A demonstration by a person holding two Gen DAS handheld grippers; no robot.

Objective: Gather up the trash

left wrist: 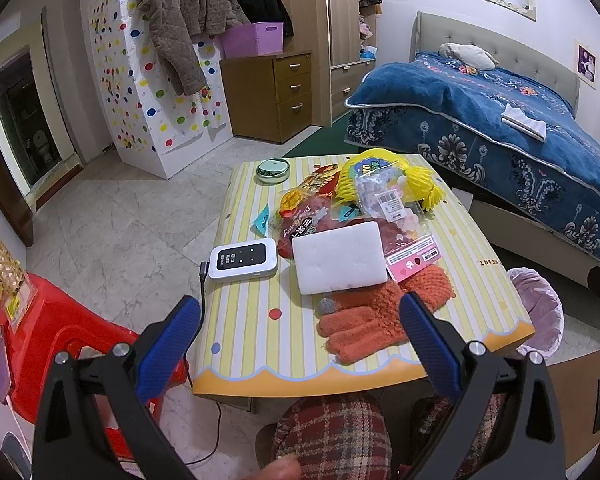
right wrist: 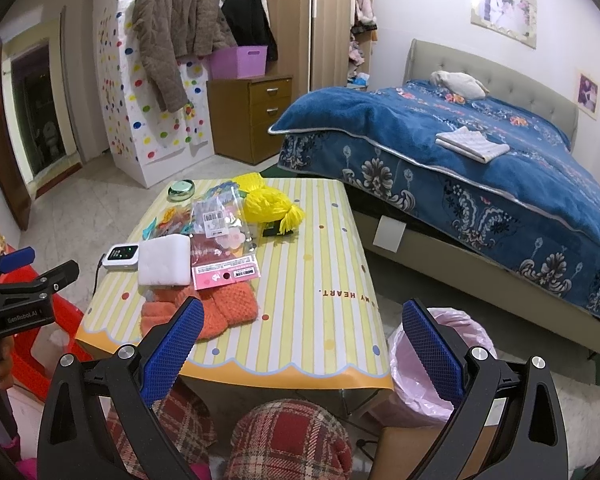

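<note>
A small table with a yellow striped cloth point(left wrist: 256, 320) point(right wrist: 320, 256) holds a pile of trash: a red snack bag point(left wrist: 300, 216), a clear plastic packet with a barcode point(left wrist: 384, 196) point(right wrist: 220, 220), a pink card packet point(left wrist: 414, 258) point(right wrist: 226, 272), yellow foam netting point(left wrist: 416, 184) point(right wrist: 270, 202) and a white foam pad point(left wrist: 338, 258) point(right wrist: 166, 260). A bin lined with a pink bag point(left wrist: 540, 312) point(right wrist: 432, 364) stands at the table's right. My left gripper point(left wrist: 300, 336) is open, above the table's near edge by the orange gloves point(left wrist: 380, 312) point(right wrist: 204, 312). My right gripper point(right wrist: 302, 344) is open, empty, over the near right corner.
A white pocket router with cable point(left wrist: 244, 260) point(right wrist: 121, 256) and a green round tin point(left wrist: 273, 170) point(right wrist: 181, 190) lie on the table. A red plastic stool point(left wrist: 40, 344) is left. A bed with a blue blanket point(right wrist: 460, 152) is right. My knees point(right wrist: 288, 440) are below.
</note>
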